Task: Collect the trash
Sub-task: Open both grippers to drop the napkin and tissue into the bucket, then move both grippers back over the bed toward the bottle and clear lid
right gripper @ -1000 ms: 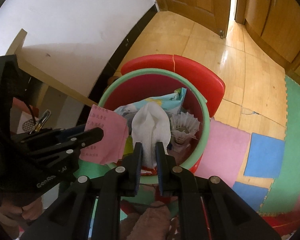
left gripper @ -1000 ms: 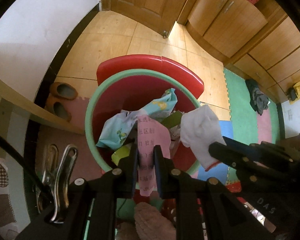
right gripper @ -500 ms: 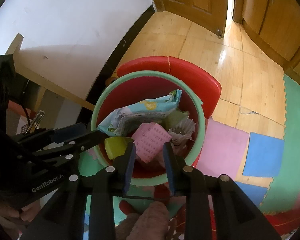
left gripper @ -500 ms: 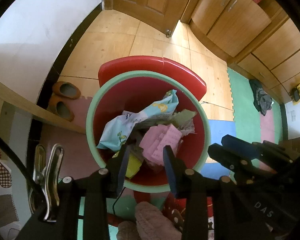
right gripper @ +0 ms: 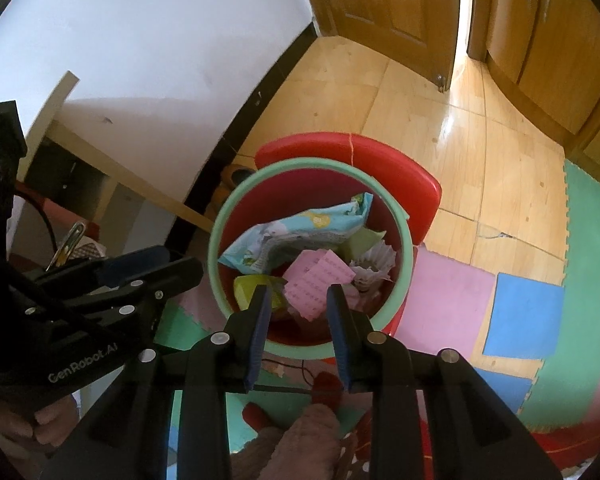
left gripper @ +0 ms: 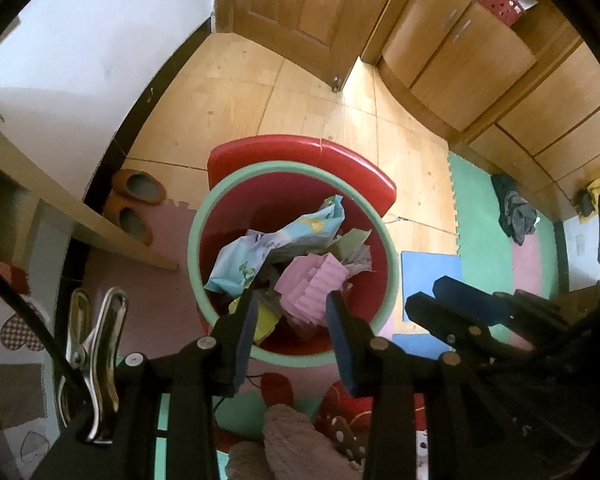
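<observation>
Both grippers hover over the red bin (right gripper: 260, 184), left gripper (left gripper: 290, 300) and right gripper (right gripper: 296, 292) spread wide and empty. The pink paper (right gripper: 320, 280) lies inside, atop the wrappers (jaws apart, I'd judge, to let trash drop).

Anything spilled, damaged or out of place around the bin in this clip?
Nothing spilled: the pink paper and other trash lie inside the bin. Both the left gripper and right gripper hang open and empty above it. A dark garment lies crumpled on the floor mats.
</observation>
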